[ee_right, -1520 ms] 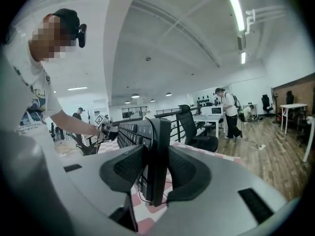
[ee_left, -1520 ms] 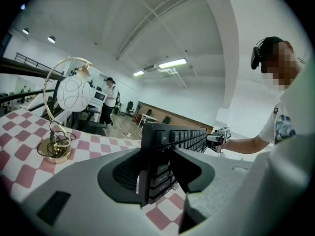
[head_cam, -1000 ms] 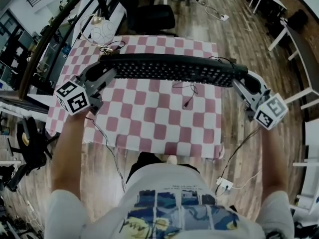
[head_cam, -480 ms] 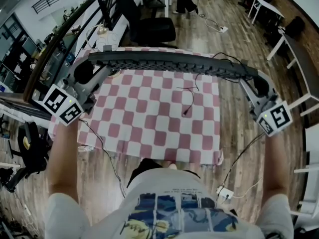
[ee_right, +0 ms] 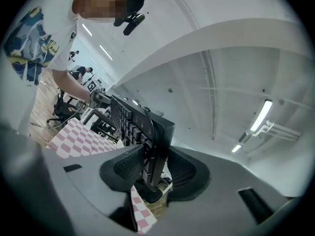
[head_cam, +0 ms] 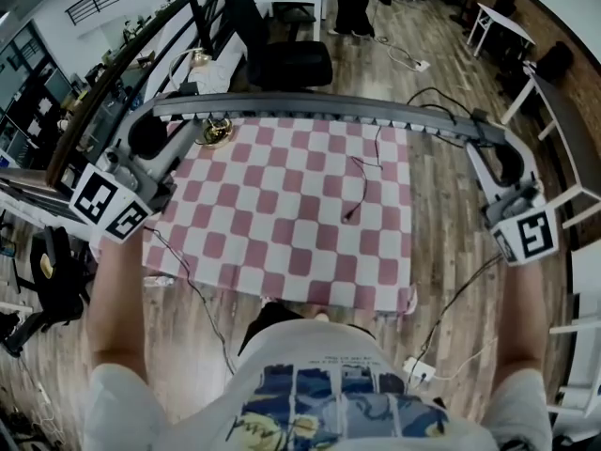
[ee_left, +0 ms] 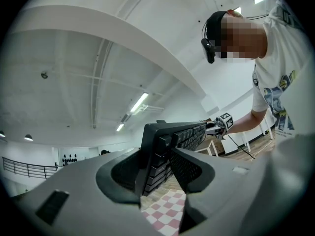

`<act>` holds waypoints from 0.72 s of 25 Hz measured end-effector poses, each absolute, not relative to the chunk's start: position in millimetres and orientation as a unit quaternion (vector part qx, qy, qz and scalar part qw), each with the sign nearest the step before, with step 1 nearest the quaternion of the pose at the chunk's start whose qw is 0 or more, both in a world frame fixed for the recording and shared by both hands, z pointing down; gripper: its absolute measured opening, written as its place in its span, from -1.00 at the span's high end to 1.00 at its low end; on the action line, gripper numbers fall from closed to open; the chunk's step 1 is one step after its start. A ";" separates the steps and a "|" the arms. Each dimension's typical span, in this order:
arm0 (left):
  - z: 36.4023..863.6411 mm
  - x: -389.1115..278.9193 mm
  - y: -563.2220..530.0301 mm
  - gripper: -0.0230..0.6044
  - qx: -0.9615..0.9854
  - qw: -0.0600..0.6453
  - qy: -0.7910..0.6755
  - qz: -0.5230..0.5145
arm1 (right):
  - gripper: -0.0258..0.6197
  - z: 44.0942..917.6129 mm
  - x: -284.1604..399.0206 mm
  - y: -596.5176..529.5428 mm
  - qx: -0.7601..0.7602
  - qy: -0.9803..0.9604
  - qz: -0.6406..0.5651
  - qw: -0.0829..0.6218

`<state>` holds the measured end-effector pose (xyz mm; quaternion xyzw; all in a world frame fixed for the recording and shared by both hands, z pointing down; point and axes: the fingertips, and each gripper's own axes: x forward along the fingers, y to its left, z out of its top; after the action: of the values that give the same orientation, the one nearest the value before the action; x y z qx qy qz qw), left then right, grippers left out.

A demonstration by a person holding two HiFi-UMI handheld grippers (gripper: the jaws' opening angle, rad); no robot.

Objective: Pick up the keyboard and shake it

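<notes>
A person stands at a surface point(head_cam: 399, 252) covered with a pink-and-white checkered cloth point(head_cam: 282, 219) and holds a long black keyboard point(head_cam: 319, 109) in the air above its far edge, well clear of the cloth. The keyboard runs level from left to right across the head view and is tipped up, so mostly its thin long edge shows from above.

The left tool point(head_cam: 160, 137) is clenched on the keyboard's left end. In the left gripper view its two dark textured pads point(ee_left: 189, 168) press on either side of the keyboard's short edge, with rows of keys running away toward the other hand. The right tool point(head_cam: 496, 150) grasps the right end the same way, with its jaws closed on the board's edge in the right gripper view.

A thin black cable point(head_cam: 362, 181) hangs from the keyboard down onto the cloth. A black office chair point(head_cam: 286, 59) stands beyond the surface on the wooden floor point(head_cam: 451, 83).
</notes>
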<state>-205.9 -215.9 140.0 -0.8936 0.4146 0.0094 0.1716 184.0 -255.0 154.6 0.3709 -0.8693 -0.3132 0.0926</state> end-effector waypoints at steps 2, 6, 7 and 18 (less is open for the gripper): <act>135.8 -207.5 -212.2 0.35 -0.892 0.176 0.417 0.012 | 0.46 144.2 181.5 -249.4 0.373 -0.860 -0.335 0.091; 129.5 -209.1 -209.2 0.35 -0.888 0.184 0.421 0.012 | 0.46 130.8 182.0 -247.3 0.384 -0.844 -0.363 0.095; 129.0 -208.3 -208.9 0.35 -0.888 0.186 0.421 0.012 | 0.46 128.8 182.4 -247.2 0.385 -0.841 -0.369 0.093; 130.0 -220.1 -207.9 0.35 -0.879 0.191 0.436 0.005 | 0.46 133.9 169.1 -248.1 0.385 -0.839 -0.374 0.086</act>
<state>-220.1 -207.9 130.0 -0.8794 0.4361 0.0050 0.1907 169.1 -248.1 133.9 0.3847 -0.8395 -0.3741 0.0856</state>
